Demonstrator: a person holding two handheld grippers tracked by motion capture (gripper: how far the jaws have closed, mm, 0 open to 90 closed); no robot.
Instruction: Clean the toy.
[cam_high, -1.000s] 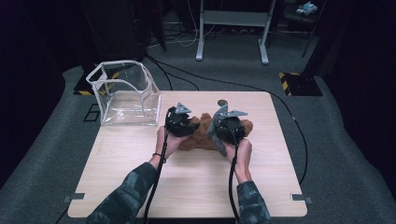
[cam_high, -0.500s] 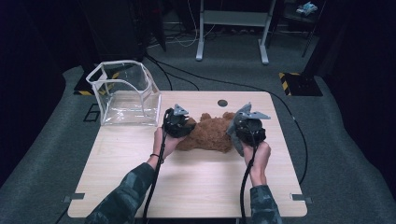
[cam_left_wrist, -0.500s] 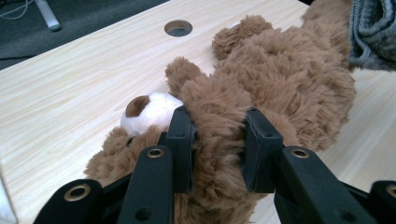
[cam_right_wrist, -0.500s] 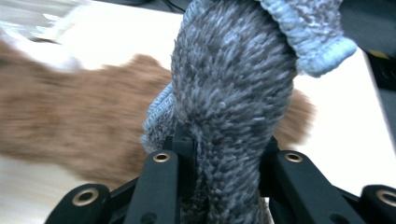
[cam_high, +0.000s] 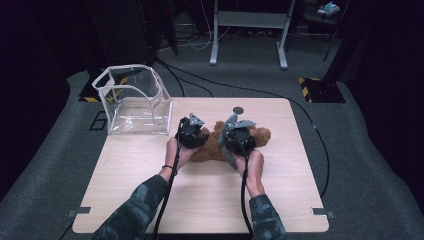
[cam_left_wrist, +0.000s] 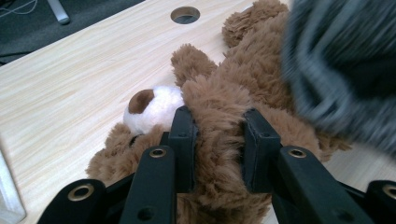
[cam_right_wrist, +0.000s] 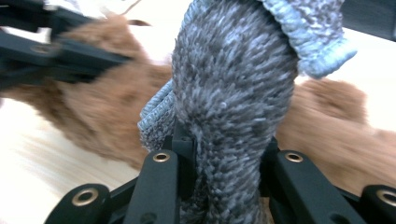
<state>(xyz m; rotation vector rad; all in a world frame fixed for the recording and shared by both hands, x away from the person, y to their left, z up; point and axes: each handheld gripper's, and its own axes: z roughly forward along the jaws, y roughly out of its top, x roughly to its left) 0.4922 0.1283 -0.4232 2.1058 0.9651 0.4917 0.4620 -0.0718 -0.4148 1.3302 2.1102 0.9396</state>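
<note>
Teddy bear (cam_left_wrist: 243, 93) and grey knitted sock (cam_right_wrist: 233, 84) on your worktop (cam_high: 150, 175)

Your left hand-held gripper (cam_left_wrist: 217, 140) pinches the lying bear's fur; your right hand-held gripper (cam_right_wrist: 224, 144) clamps the sock just above it.

The right gripper (cam_right_wrist: 224, 140) clamps a grey knitted garment (cam_right_wrist: 233, 79) that rises through the frame's centre, its ribbed edge (cam_right_wrist: 317, 42) at upper right. Behind lies a blurred brown plush toy (cam_right_wrist: 102, 112). The other gripper's black jaws reach in from upper left.
</note>
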